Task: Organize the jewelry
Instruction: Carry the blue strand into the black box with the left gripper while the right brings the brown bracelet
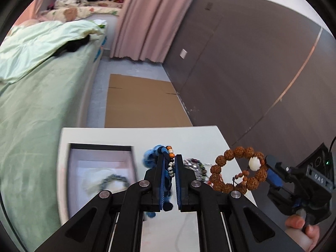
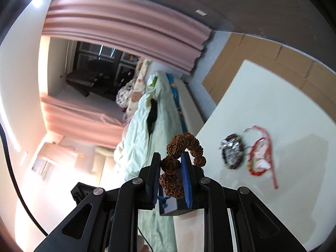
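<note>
Left gripper (image 1: 169, 168): fingers clamped on a blue beaded bracelet (image 1: 156, 161), lifted above the white table (image 1: 201, 138); a strand of orange, white and dark beads runs between the pads. Likely held aloft to carry it toward the box.

Right gripper (image 2: 170, 168): fingers clenched on a brown seed-bead bracelet (image 2: 182, 145), one rough bead pinched between the blue pads. In the left wrist view this bracelet (image 1: 239, 170) hangs as a full ring at 3 o'clock of the left gripper, showing one large white bead.

Jewelry box (image 1: 73, 168): open, pale-lined, at 9 o'clock of the left gripper; it holds one dark beaded bracelet (image 1: 114, 180).

On the table: one dark sparkly bracelet (image 2: 232, 153), and just beside it at 3 o'clock a red corded piece (image 2: 259, 157), both waiting to be sorted.

Count: two grippers, five jewelry pieces visible; two in the air, one boxed, two loose.

Hand (image 1: 302, 229): a person's fingers grip the right handle at 4 o'clock.

Judgement: sorting appears partway done.
</note>
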A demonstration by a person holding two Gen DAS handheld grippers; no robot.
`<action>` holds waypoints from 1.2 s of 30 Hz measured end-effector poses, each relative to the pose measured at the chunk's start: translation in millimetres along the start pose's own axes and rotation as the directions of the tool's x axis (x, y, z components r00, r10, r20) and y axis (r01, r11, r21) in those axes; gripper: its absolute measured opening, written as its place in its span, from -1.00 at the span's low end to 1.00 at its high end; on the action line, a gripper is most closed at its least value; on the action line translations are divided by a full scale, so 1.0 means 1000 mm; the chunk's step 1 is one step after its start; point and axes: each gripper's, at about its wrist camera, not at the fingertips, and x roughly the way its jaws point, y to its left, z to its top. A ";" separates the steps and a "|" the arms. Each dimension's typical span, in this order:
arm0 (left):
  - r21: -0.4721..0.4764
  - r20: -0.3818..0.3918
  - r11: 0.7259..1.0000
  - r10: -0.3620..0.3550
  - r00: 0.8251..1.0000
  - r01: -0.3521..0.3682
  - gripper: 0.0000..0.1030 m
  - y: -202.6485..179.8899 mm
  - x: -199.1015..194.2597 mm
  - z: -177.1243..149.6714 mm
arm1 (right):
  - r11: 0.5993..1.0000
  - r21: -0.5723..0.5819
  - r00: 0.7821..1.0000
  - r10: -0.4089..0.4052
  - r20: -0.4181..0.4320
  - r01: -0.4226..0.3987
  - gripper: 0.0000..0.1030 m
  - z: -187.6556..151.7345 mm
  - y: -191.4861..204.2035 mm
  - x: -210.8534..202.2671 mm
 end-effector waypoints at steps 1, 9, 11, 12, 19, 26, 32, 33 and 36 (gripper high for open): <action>-0.007 0.009 1.000 0.005 1.000 -0.005 -0.83 0.006 -0.005 0.001 | 1.000 -0.009 1.000 0.004 -0.007 -0.005 -0.60 -0.003 0.003 0.004; -0.057 0.009 0.997 0.044 0.999 -0.044 -0.83 0.041 -0.014 0.003 | 0.996 -0.088 0.998 0.018 -0.068 -0.024 -0.59 -0.018 0.021 0.039; -0.073 -0.009 0.995 0.061 0.998 -0.061 -0.83 0.048 -0.010 0.002 | 0.995 -0.097 0.997 0.015 -0.080 -0.023 -0.59 -0.022 0.022 0.043; -0.080 -0.021 0.994 0.075 0.997 -0.077 -0.83 0.051 -0.008 0.001 | 0.995 -0.100 0.996 0.014 -0.085 -0.022 -0.59 -0.024 0.023 0.046; -0.115 -0.150 0.985 0.114 0.982 -0.132 -0.79 0.069 0.017 -0.008 | 0.993 -0.113 0.993 0.029 -0.119 -0.042 -0.59 -0.033 0.030 0.061; -0.189 -0.047 0.976 0.099 0.994 -0.106 0.83 0.083 -0.010 0.002 | 0.988 -0.140 0.987 0.050 -0.155 -0.072 -0.60 -0.040 0.043 0.079; -0.222 0.002 0.967 0.131 0.991 -0.128 0.83 0.098 -0.033 0.013 | 0.974 -0.215 0.979 0.028 -0.201 -0.072 -0.59 -0.036 0.063 0.104; -0.235 0.007 0.964 0.132 0.991 -0.127 0.83 0.102 -0.036 0.014 | 0.971 -0.231 0.978 0.019 -0.207 -0.068 -0.60 -0.037 0.066 0.108; -0.255 0.016 0.958 0.141 0.990 -0.132 0.83 0.110 -0.042 0.015 | 0.969 -0.241 0.976 0.004 -0.220 -0.058 -0.59 -0.042 0.065 0.117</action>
